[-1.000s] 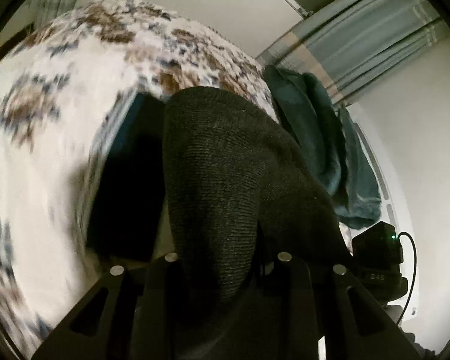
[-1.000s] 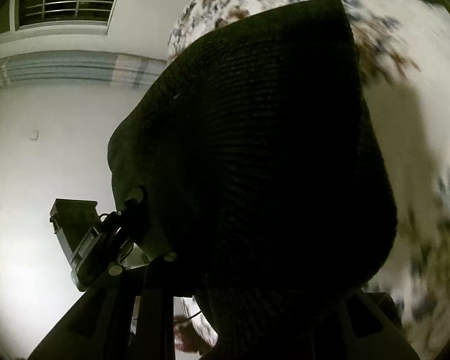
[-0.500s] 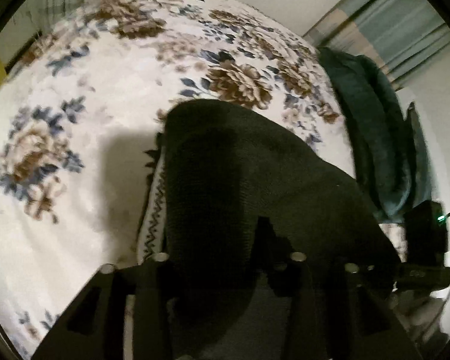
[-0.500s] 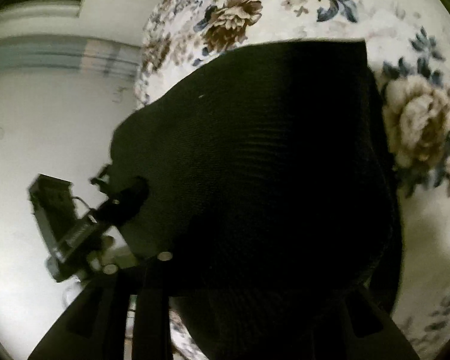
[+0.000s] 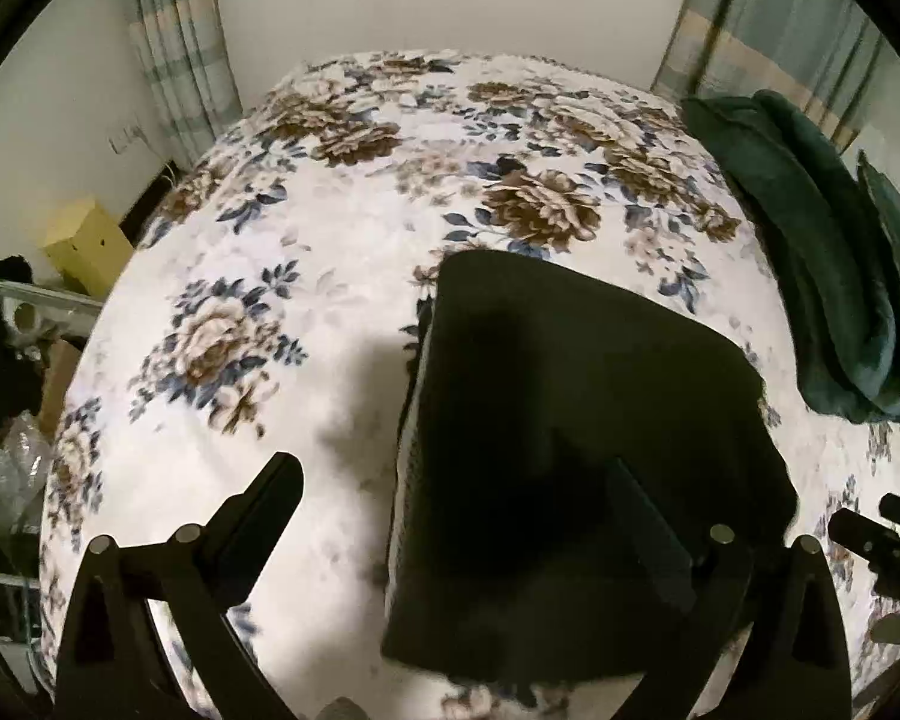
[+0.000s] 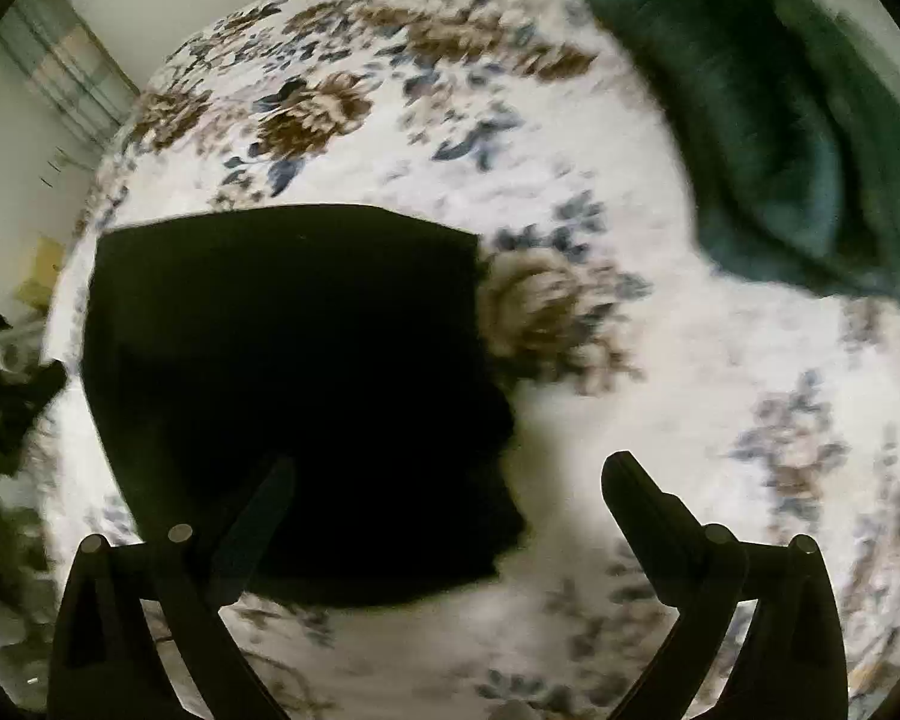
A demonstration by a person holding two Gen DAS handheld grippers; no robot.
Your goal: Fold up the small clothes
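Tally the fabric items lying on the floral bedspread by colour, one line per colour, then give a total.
Black: 1, the folded black knit garment, lying flat on the floral bedspread.
Dark green: 1, the bunched green blanket at the bed's edge; whether it is one piece or two cannot be told.
Total: 2

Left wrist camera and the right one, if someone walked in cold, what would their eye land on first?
First, the dark knit garment, folded into a rough rectangle in the middle of the floral bedspread. Next, the rumpled dark green blanket along the bed's right edge. The left gripper and right gripper hang above the garment, jaws opening, nothing pinched between them.
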